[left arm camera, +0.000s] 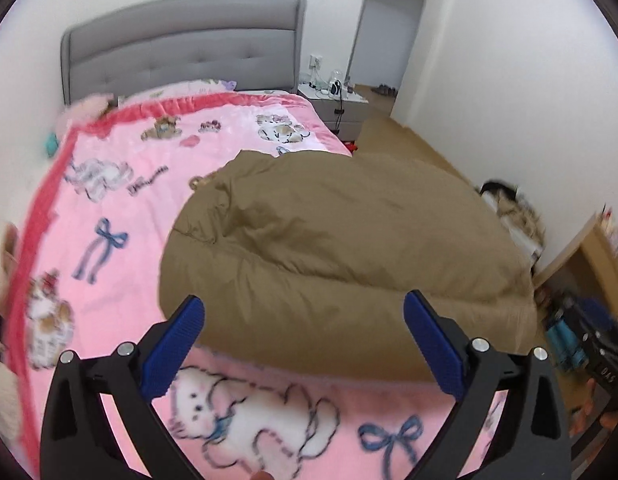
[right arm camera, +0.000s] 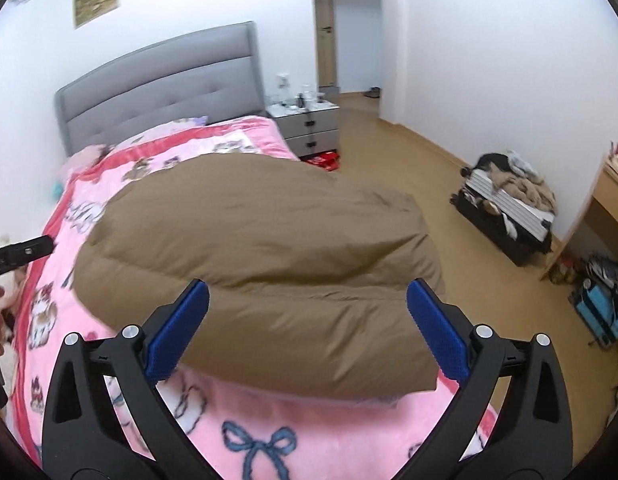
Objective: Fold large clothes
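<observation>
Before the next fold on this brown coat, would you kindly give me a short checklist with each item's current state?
1. Left gripper open and empty: ok.
2. Right gripper open and empty: ok.
3. Brown coat resting on the pink blanket, held by nothing: ok.
4. Coat fully on the bed: not ok; its far side seems to overhang the edge toward the floor.
5. Fold lies neat, edges aligned: cannot tell; the puffy bulk hides the lower layer.
6. Near edge of coat unobstructed for a grasp: ok.
</observation>
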The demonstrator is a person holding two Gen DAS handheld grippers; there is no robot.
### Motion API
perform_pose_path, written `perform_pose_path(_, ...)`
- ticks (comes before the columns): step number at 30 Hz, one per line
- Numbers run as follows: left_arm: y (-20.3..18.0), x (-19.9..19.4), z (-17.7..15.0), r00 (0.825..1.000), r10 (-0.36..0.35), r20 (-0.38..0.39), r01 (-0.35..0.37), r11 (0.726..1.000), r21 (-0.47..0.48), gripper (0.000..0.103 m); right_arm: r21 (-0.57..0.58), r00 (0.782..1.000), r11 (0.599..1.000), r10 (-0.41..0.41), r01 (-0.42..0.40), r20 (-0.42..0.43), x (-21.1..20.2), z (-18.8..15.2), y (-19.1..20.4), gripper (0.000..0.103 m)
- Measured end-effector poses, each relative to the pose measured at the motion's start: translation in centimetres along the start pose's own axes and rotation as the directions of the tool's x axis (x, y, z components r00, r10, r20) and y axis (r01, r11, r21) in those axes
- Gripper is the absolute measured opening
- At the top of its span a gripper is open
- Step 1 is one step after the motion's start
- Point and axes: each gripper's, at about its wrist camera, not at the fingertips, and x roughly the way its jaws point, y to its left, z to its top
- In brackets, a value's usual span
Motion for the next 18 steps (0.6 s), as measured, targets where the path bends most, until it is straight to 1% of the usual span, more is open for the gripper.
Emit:
perform_pose_path(2,-1.1,-1.5,-0.4,1.0,0.025,0.0,-0.025,1.0,0.017,0.098,-0.016,1.0,1.0,-0.016,0.016,-0.01,-1.1,-0.1,0.6,0.095)
perform_pose_path(4,-1.8,-2.9,-0.7,1.0,0.031,0.005,-0.031,0.999,0.015,0.098,-0.019,0.999,0.999,-0.04,0.04,-0.007,-2.1,-0.2,0.7,0.095)
perform_pose_path(8,-2.9,-4.9,-0.9,0.999,0.03,0.032,-0.032,0.998,0.057,0.098,0.01,1.0,1.0,0.001,-0.001,0.01,-4.4,-0.5,0.7,0.095)
perform_pose_path(11,-3.5,-5.5,-0.9,0.999,0.036,0.034,-0.038,0.997,0.072,0.098,-0.005,1.0,1.0,-0.014,0.014,0.004,-5.4,-0.7,0.9,0.095)
perform_pose_path(15,-4.1,-5.8,-0.8,1.0,0.003,0.029,-0.005,0.998,0.065,0.098,0.007,1.0,1.0,-0.019,0.019,0.01,-6.2,-1.0,1.0,0.095)
perform_pose_path(18,-4.7,-5.8,-0.7,1.0,0.002,0.027,-0.004,0.995,0.096,0.098,0.017,1.0,1.0,-0.023,0.023,0.004,-6.2,-1.1,1.0,0.095)
